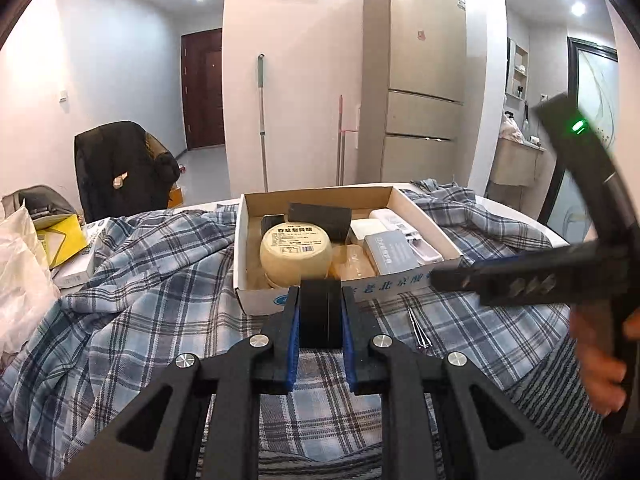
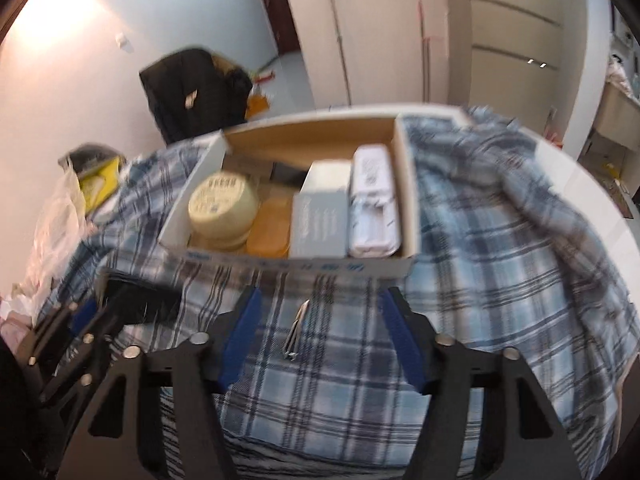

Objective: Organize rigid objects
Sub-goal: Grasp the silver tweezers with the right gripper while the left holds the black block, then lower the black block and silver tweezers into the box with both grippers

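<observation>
The left gripper (image 1: pixel 320 316) pinches a flat black block (image 1: pixel 320 314) just before the cardboard box (image 1: pixel 256 298). The right gripper (image 2: pixel 320 336) stands spread over thin metal tweezers (image 2: pixel 296 334) lying on the plaid cloth (image 2: pixel 500 240).

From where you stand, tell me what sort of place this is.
Most likely a home, a living or dining area beside the kitchen. A tall fridge stands by the wall, a mop leans next to it, and a plaid cloth covers the table under the cardboard box.
</observation>
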`<state>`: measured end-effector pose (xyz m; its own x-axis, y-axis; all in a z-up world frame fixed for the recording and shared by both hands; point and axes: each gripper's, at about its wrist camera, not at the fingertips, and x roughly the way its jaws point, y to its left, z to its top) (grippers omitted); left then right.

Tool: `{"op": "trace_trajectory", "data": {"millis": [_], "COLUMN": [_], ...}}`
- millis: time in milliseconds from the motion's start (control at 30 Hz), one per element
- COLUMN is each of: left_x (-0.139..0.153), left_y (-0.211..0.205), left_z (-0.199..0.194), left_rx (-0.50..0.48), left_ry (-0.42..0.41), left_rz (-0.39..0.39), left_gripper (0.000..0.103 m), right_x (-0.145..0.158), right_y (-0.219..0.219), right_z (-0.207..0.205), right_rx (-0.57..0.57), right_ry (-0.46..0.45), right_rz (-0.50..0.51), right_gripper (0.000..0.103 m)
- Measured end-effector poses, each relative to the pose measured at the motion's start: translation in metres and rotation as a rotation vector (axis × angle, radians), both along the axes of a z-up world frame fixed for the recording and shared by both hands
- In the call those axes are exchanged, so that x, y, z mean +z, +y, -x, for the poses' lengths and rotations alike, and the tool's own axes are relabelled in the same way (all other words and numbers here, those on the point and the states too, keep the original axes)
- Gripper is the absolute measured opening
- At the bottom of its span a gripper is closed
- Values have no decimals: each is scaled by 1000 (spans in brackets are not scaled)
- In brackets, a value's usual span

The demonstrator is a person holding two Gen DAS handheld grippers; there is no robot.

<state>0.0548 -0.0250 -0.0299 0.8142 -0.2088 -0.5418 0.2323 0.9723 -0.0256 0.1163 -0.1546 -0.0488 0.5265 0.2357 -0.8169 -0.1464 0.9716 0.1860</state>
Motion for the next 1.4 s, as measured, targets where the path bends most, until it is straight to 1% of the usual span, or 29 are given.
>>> {"op": "trace_trajectory", "data": {"millis": [33, 133, 233, 400, 500, 533, 600, 833, 967, 1067, 1167, 1233, 1300, 1400], "left_x": [0, -1, -3, -4, -4, -4, -4, -2, 2, 11, 21, 28, 34, 45], "left_y": [0, 6, 9, 9, 9, 9, 9, 11, 14, 20, 26, 26, 25, 26], "left_z": [0, 0, -2, -3, -3, -3, -4, -3, -3, -5, -9, -12, -17, -30], "left_rx": [4, 11, 20, 21, 21, 23, 25, 29, 28, 47, 66, 83, 92, 95], "left_ry": [1, 9, 25, 34, 36, 38, 40, 31, 31, 17, -2, -34, -66, -70], "left_rz": [1, 23, 37, 40, 40, 39, 38, 42, 49, 61, 63, 43, 26, 37], "left_gripper": [19, 19, 19, 19, 19, 19, 19, 19, 19, 19, 19, 19, 19, 19], "right_x": [-6, -21, -33, -43, -46, -46, -47, -38, -26, -15, 2, 14, 25, 40], "right_y": [5, 17, 24, 28, 30, 30, 28, 13, -1, -10, -15, -17, -15, -17], "right_z": [-2, -4, -5, -3, 0, 1, 3, 11, 13, 13, 11, 8, 0, -12], "right_rx": [12, 47, 66, 79, 100, 103, 113, 93, 69, 54, 43, 27, 26, 24], "right_ry": [21, 67, 93, 106, 101, 92, 92, 47, 19, -7, -59, -114, -147, -182], "right_rz": [6, 24, 53, 81, 104, 113, 113, 126, 126, 119, 116, 133, 131, 104], "right_gripper": [47, 39, 37, 32, 24, 18, 11, 11, 11, 11, 11, 11, 11, 11]}}
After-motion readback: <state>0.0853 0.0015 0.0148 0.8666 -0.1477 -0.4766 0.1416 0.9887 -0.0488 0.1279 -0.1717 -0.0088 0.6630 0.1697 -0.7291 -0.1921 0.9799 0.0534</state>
